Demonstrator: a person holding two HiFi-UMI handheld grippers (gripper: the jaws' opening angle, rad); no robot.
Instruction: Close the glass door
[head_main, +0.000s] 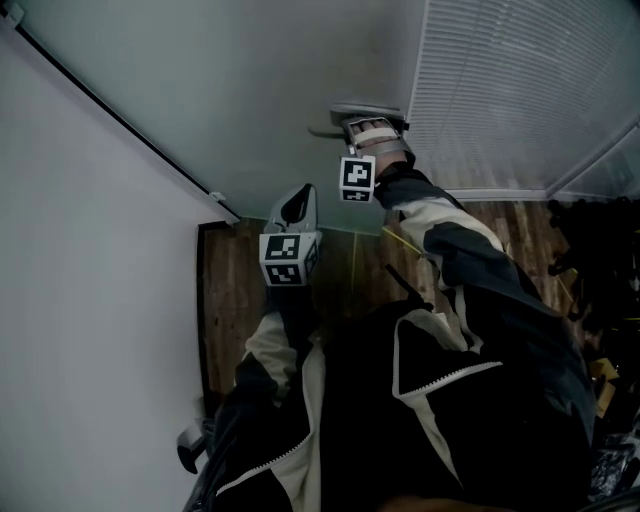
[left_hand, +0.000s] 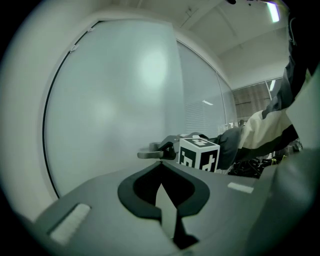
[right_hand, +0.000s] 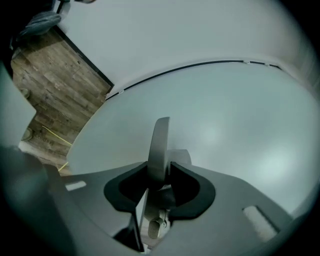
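Both grippers face the frosted glass door: right gripper fingers clamp its grey metal lever handle; left gripper fingers are closed, empty. An angled pull could slip the handle free, leaving the door ajar.

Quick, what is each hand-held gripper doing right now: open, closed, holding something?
Left hand-held gripper: closed, holding nothing.
Right hand-held gripper: closed on the door handle.
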